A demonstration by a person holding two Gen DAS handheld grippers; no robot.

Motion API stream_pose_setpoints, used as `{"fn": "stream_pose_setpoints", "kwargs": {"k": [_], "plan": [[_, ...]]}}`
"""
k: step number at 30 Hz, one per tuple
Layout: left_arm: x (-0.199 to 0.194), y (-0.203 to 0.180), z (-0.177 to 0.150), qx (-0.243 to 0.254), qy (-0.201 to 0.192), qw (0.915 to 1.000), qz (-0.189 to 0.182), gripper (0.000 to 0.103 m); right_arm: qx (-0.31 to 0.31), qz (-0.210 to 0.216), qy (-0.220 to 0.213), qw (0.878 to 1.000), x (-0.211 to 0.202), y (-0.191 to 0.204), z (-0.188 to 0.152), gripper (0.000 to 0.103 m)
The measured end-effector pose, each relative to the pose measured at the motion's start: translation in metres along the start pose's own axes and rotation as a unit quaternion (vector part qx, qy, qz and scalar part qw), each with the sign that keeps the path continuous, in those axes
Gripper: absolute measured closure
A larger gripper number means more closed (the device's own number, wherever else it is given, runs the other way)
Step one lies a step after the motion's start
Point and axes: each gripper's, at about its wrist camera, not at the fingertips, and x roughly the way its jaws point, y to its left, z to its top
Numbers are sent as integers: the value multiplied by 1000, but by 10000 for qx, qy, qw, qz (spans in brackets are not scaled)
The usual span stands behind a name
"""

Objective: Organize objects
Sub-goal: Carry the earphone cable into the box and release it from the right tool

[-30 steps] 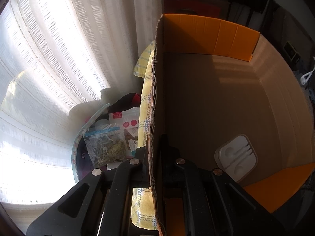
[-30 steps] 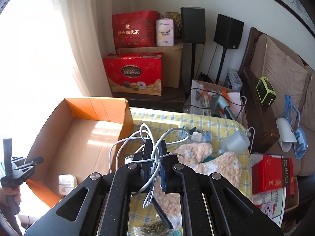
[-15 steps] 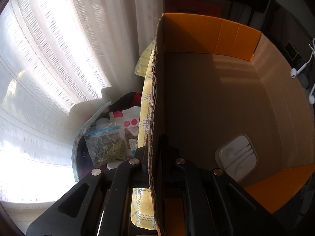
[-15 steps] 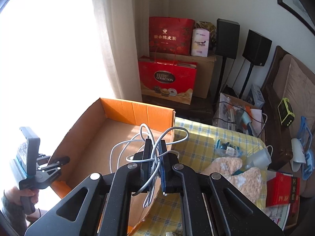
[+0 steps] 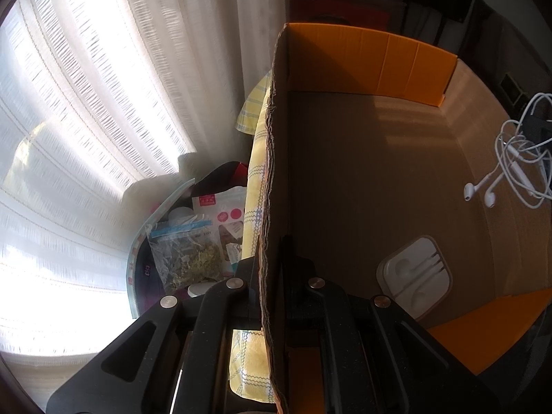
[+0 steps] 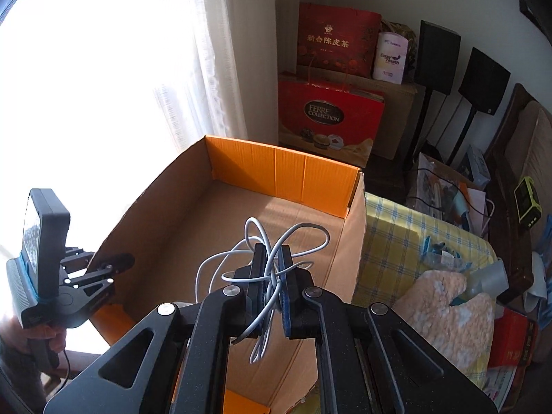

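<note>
My right gripper (image 6: 270, 255) is shut on a tangle of white earphone cable (image 6: 276, 241) and holds it above the open cardboard box (image 6: 276, 172) with orange flaps. The earphones also hang at the right in the left wrist view (image 5: 510, 172). My left gripper (image 5: 270, 252) is shut on the box's near side wall (image 5: 272, 172), one finger inside and one outside. It also shows at the left in the right wrist view (image 6: 103, 269). A white earphone case (image 5: 415, 274) lies on the box floor.
The box stands on a table with a yellow checked cloth (image 6: 407, 241). A fluffy peach cloth (image 6: 448, 310) and small plastic items (image 6: 445, 252) lie to its right. A bag of dried herbs (image 5: 186, 258) and packets lie below by the curtain (image 5: 103, 103). Red gift bags (image 6: 327, 120) stand behind.
My right gripper has carried the earphone cable leftwards from over the table to above the box. The earphones have come further into the left wrist view. My left gripper has kept its hold.
</note>
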Motion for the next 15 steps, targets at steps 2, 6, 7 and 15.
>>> {"fn": "stream_pose_setpoints", "kwargs": {"k": [2,6,7,15], "plan": [[1,-1,1,-5,-1,10000,4,96,-9,15,129,9999,10,0,-6,97],[2,-2,4,-8,-1,10000,-6,96,13,-14,307,9995,26,-1,-15,97],[2,-3,4,-8,0,10000,-3,96,16,-25,335,9994,28,-1,-16,97],[2,-2,3,-17,-1,10000,7,96,15,-152,509,9986,41,-6,-21,86]]}}
